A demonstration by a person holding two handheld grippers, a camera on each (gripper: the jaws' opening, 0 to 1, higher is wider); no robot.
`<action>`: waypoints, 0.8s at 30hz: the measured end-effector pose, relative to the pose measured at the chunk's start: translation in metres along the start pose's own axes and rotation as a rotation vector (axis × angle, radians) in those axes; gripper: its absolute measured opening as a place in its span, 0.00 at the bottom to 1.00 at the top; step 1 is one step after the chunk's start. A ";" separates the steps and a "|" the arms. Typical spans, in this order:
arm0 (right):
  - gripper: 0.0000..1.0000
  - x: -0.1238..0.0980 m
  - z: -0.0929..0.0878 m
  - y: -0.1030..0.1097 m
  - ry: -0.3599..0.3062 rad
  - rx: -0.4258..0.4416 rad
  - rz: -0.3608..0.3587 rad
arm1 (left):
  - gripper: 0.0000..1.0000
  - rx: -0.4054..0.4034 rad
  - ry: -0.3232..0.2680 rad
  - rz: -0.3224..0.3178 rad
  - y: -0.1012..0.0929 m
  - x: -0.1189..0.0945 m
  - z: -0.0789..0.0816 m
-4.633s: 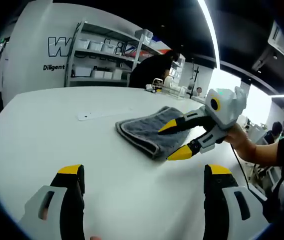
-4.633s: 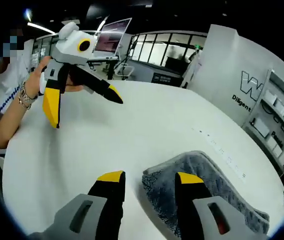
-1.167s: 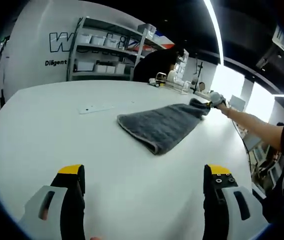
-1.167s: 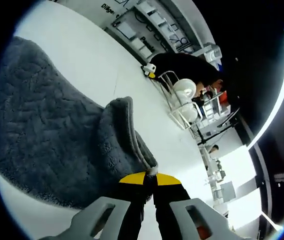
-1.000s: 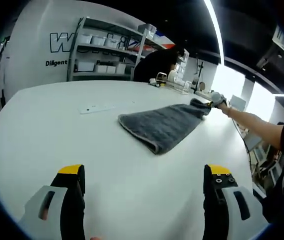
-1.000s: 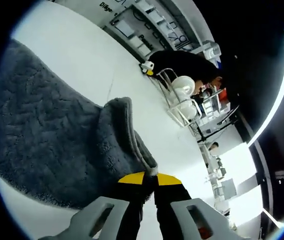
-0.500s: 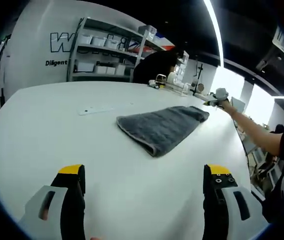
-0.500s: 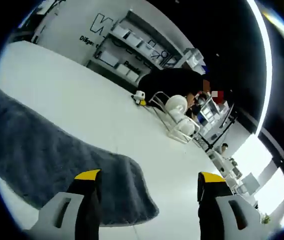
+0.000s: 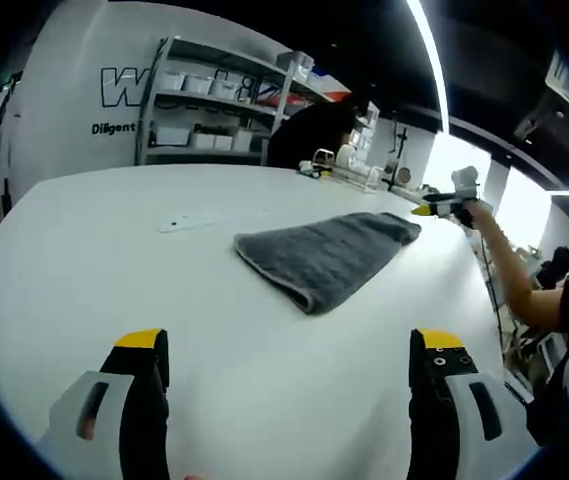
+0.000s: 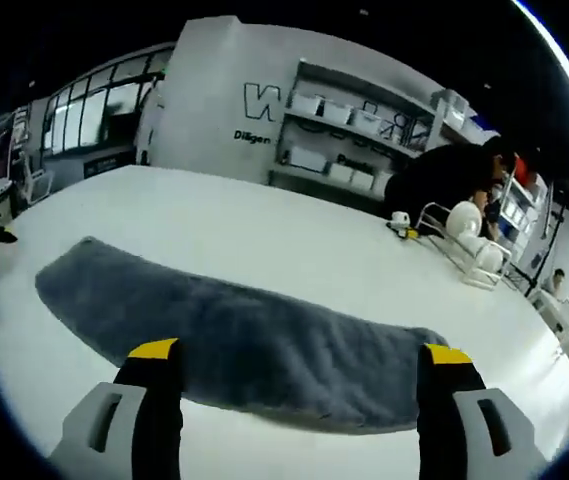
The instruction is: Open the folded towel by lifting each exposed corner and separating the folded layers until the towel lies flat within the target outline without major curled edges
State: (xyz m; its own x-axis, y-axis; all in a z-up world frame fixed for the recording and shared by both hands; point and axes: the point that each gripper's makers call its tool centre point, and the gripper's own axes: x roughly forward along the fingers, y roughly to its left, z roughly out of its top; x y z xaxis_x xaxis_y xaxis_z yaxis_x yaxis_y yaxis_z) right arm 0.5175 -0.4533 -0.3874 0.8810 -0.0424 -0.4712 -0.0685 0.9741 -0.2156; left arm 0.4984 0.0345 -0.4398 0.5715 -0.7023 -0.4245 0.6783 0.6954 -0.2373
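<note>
Left gripper view looks across a broad white table (image 9: pixel 84 300) from low at its near side. The left gripper (image 9: pixel 289 345) hangs over the near part of the tabletop with its yellow-tipped jaws spread wide, nothing between them. Bare white surface lies all around it, and the towel (image 9: pixel 329 252) sits well beyond the jaw tips toward the middle of the table. The towel is a grey, long strip lying flat, its near end folded over with a pale hem showing along the left edge; its far end runs toward the right, where a slight hump shows at the corner. To its left a thin pale strip (image 9: pixel 209 220) lies on the table, apart from the cloth. The right gripper (image 9: pixel 442 206) is held in the air past the towel's far end, clear of it, at the end of the person's outstretched arm (image 9: pixel 509 270); whether its jaws are parted cannot be told from here. Behind the table stand shelves (image 9: pixel 204 110) with boxes.

Right gripper view settles that: its jaws stand wide apart and released, above the table's edge, with the towel (image 10: pixel 234 340) stretched crosswise just beyond them. The long near edge of the cloth is slightly wavy, the right end rounded and a little raised. Open tabletop (image 10: pixel 264 240) spreads behind the towel up to a dish rack (image 10: pixel 464 245) near the far rim.
</note>
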 end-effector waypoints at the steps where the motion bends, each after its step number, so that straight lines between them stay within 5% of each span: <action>1: 0.99 -0.002 -0.001 0.012 0.002 0.004 0.027 | 0.99 -0.002 -0.002 -0.001 -0.001 0.000 0.001; 7: 0.99 -0.014 0.003 0.098 -0.019 -0.039 0.218 | 0.98 -0.001 -0.020 -0.009 -0.006 -0.001 0.006; 12: 0.99 -0.025 0.011 0.150 -0.072 -0.047 0.362 | 0.98 -0.007 -0.015 0.000 -0.004 0.000 0.005; 16: 0.99 -0.026 0.014 0.176 -0.093 -0.067 0.414 | 0.97 -0.015 -0.013 -0.001 -0.004 0.000 0.005; 24: 0.99 -0.021 0.013 0.194 -0.100 -0.095 0.452 | 0.97 -0.021 -0.017 0.007 -0.005 0.003 0.006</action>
State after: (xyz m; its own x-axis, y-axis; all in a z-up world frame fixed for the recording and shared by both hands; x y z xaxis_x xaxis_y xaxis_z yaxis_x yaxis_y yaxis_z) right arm 0.4918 -0.2610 -0.4085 0.7932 0.4076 -0.4525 -0.4943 0.8649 -0.0874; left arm 0.4999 0.0277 -0.4343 0.5841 -0.6995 -0.4116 0.6642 0.7035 -0.2530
